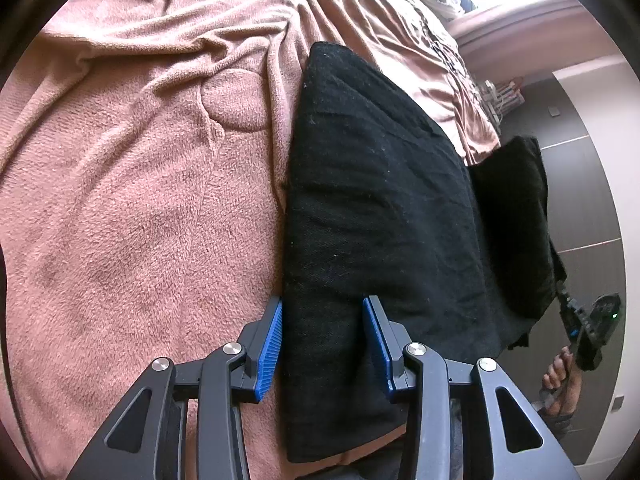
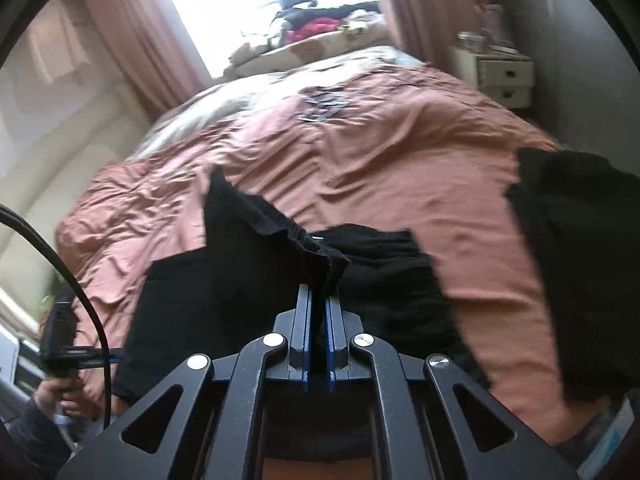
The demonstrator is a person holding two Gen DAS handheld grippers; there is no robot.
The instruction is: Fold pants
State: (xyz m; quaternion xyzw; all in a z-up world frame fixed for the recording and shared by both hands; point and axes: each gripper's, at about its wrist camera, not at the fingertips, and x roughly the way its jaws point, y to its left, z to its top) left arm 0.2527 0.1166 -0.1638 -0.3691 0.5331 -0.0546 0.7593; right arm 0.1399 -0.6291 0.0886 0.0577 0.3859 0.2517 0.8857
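**Right gripper lifting the waistband while the left one is straddling the fold**

The left gripper point(image 1: 322, 344) is sitting low on the bed point(image 1: 132, 208), its blue pads partly apart with the near edge of the black pants point(image 1: 372, 184) lying between them. The cloth is filling most of that gap, but whether the pads are actually pressing on it I cannot tell. From this gripper the pants are running away toward 12 o'clock, their long axis slightly tilted toward 1 o'clock, with the pink blanket spreading out from 9 to 11 o'clock. At about 4 o'clock in the same view a further flap of black cloth is hanging up off the bed, and just beyond it the right gripper point(image 1: 576, 320) and the hand point(image 1: 560, 380) carrying it are showing.

In the right wrist view the right gripper point(image 2: 319, 312) is closed narrow on the gathered elastic waistband point(image 2: 304, 240), which is standing up out of the jaws toward 12 o'clock. The rest of the pants point(image 2: 384, 276) is lying flat on the bed point(image 2: 400, 152) below it, spreading from 9 to 3 o'clock. The picture is blurred. A separate dark garment point(image 2: 580, 264) is lying at 3 o'clock, apart from the pants. The left gripper point(image 2: 96, 356) is showing at 8 o'clock.

The right gripper is the one holding the free end, so the fold probably depends on carrying that waistband across the pants' long axis toward the end where the left gripper is sitting.
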